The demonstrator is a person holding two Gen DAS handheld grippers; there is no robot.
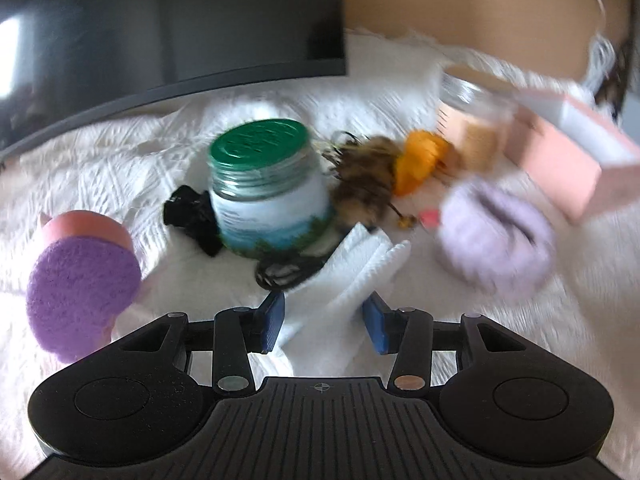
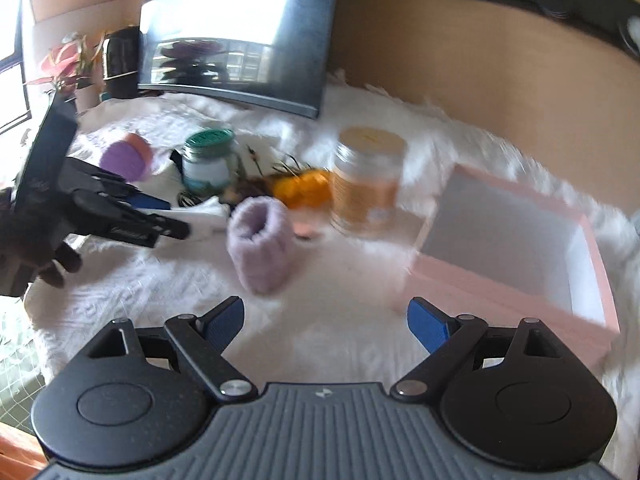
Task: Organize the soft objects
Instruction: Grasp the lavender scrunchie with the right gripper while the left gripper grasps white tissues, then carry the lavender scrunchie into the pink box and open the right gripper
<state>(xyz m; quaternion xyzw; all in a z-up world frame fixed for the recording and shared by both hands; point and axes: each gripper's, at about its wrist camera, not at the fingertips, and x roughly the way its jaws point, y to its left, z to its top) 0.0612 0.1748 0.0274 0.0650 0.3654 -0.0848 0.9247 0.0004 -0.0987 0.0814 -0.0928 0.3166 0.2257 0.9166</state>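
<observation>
My left gripper has a folded white cloth between its blue pads, and both pads touch it. From the right wrist view the left gripper sits at the left with the white cloth at its tip. My right gripper stands open over bare bedding with nothing between its fingers. A fuzzy lilac sock roll stands just ahead of it, also seen as the lilac roll. An open pink box with a white inside lies to the right. An orange soft item and a brown furry item lie behind.
On the white bedspread stand a green-lidded jar and an orange-labelled jar. A purple pad on a pink base is at the left, with a black fabric piece and a black cable by the jar. A dark screen stands behind.
</observation>
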